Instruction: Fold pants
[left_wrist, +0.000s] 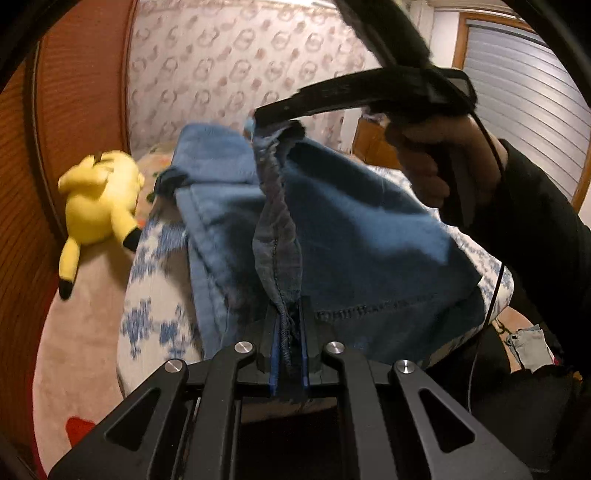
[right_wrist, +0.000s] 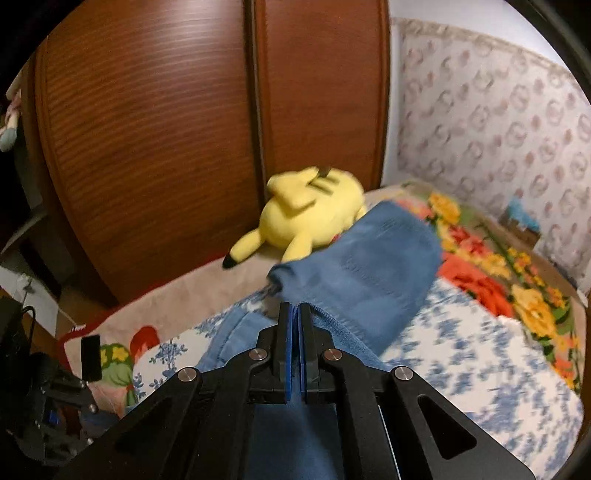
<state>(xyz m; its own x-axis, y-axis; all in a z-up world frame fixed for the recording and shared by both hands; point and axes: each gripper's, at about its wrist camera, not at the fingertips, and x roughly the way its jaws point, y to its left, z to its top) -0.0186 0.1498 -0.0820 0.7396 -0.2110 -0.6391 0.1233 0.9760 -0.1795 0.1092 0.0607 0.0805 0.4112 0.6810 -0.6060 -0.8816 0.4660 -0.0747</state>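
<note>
Pants (left_wrist: 354, 236) pinched in both closed grippers' jaws.

Yellow plush toy with black-tipped ears (right_wrist: 314, 218) is lying on the beige bed cover (right_wrist: 192, 295), beside the reddish-brown wooden wardrobe doors (right_wrist: 166, 147). Blue-and-white floral quilt (right_wrist: 480, 350) is lying next to an orange-yellow flowered blanket (right_wrist: 498, 269).

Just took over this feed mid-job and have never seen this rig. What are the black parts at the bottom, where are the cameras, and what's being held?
No robot: a person carries a hand-held gripper in each hand, with a camera on each looking along its fingers. In the left view, the left hand-held gripper is shut on a seam of the blue pants; the right hand shows beyond. In the right view, the right hand-held gripper is shut on the pants too. They hang over a floral-covered bed, near a yellow plush toy.
</note>
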